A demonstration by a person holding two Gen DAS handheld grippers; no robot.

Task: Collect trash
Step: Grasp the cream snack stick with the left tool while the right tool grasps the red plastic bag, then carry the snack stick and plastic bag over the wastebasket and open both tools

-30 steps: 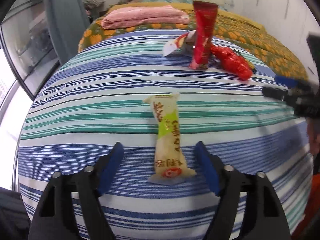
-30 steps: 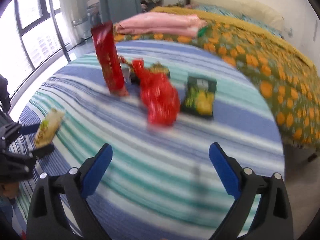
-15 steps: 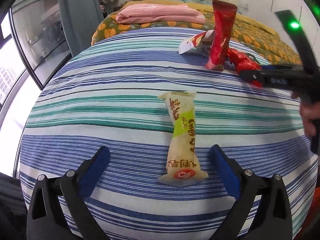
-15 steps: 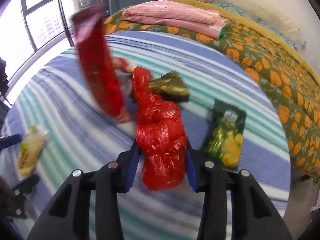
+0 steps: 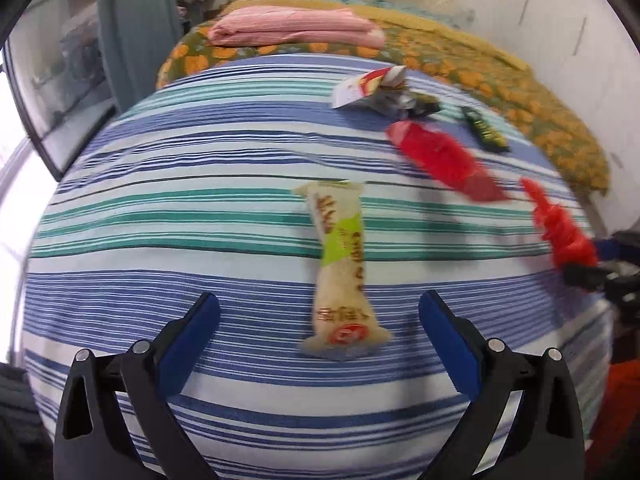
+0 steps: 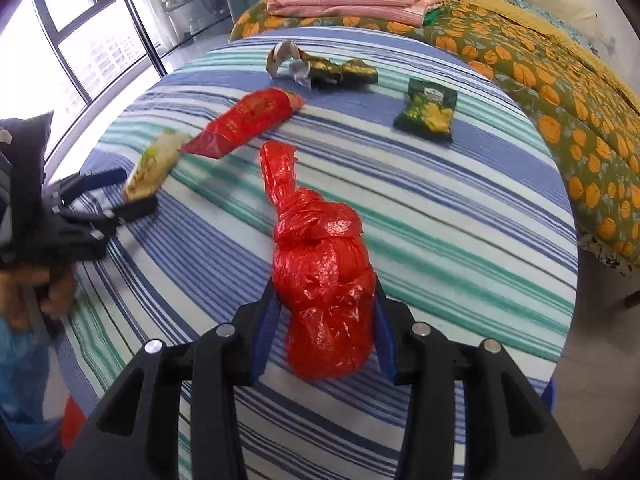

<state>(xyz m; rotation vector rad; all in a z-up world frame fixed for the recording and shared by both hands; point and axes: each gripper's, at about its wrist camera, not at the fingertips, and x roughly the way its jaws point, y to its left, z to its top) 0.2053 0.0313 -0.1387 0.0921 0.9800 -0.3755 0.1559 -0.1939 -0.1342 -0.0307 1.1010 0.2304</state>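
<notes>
My right gripper (image 6: pixel 324 320) is shut on a knotted red plastic bag (image 6: pixel 320 272) and holds it above the striped table; the bag also shows at the right of the left wrist view (image 5: pixel 560 228). My left gripper (image 5: pixel 320 320) is open, its jaws on either side of a cream and green snack wrapper (image 5: pixel 340 264) lying on the cloth, also visible in the right wrist view (image 6: pixel 152 164). A long red packet (image 6: pixel 244 120) lies flat beyond it. A crumpled white and dark wrapper (image 6: pixel 320 66) and a green snack bag (image 6: pixel 428 110) lie farther back.
The round table has a blue, teal and white striped cloth (image 5: pixel 160 208). Behind it is a bed with an orange-patterned cover (image 6: pixel 540 60) and folded pink bedding (image 6: pixel 348 0). Windows (image 6: pixel 80 32) are at the left. Something red (image 6: pixel 74 416) shows below the table edge.
My right gripper closed on the red bag and lifted it back toward the table's near edge. The tall red packet fell flat. My left gripper stayed open around the cream wrapper.
</notes>
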